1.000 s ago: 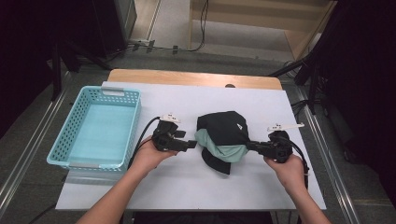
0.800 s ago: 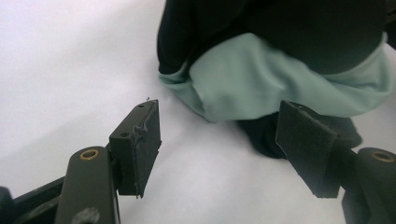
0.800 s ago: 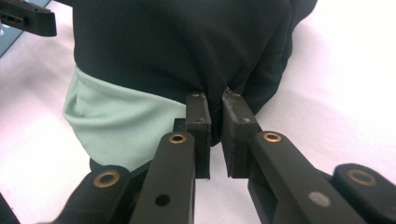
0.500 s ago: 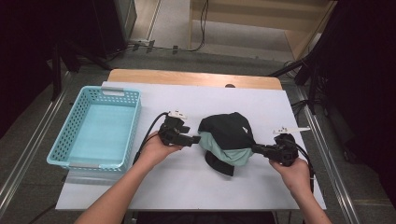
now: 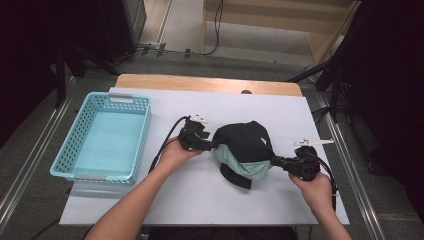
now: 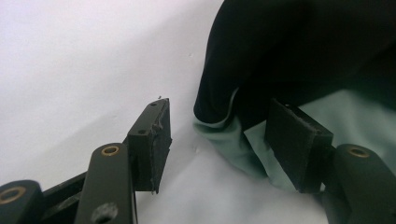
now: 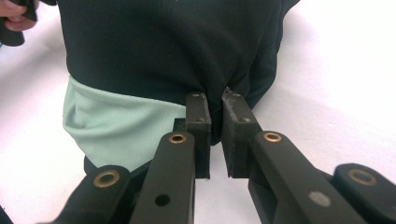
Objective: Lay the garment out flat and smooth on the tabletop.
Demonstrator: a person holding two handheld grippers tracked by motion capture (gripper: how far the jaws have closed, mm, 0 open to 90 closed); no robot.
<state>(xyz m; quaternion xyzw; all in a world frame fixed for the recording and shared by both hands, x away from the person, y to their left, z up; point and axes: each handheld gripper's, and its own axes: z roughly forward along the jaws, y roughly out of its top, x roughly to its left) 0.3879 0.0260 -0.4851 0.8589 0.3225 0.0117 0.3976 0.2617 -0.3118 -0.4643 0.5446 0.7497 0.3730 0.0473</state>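
A crumpled black garment (image 5: pixel 244 139) with a mint-green part (image 5: pixel 245 166) lies in the middle of the white table (image 5: pixel 200 200). My left gripper (image 5: pixel 216 145) is at its left edge. In the left gripper view that gripper (image 6: pixel 219 142) is open, and a fold of the black and green garment (image 6: pixel 303 46) lies between its jaws. My right gripper (image 5: pixel 273 160) is at the garment's right edge. In the right gripper view it (image 7: pixel 215 109) is shut on a pinch of the black garment (image 7: pixel 163 46).
A light blue plastic basket (image 5: pixel 142 140) stands on the left part of the table, with nothing in it. A wooden strip (image 5: pixel 200 84) runs along the table's far edge. Bare table surface lies in front of and behind the garment.
Both grippers and the garment have shifted a little to the right. The right hand has drawn slightly nearer the table's front edge.
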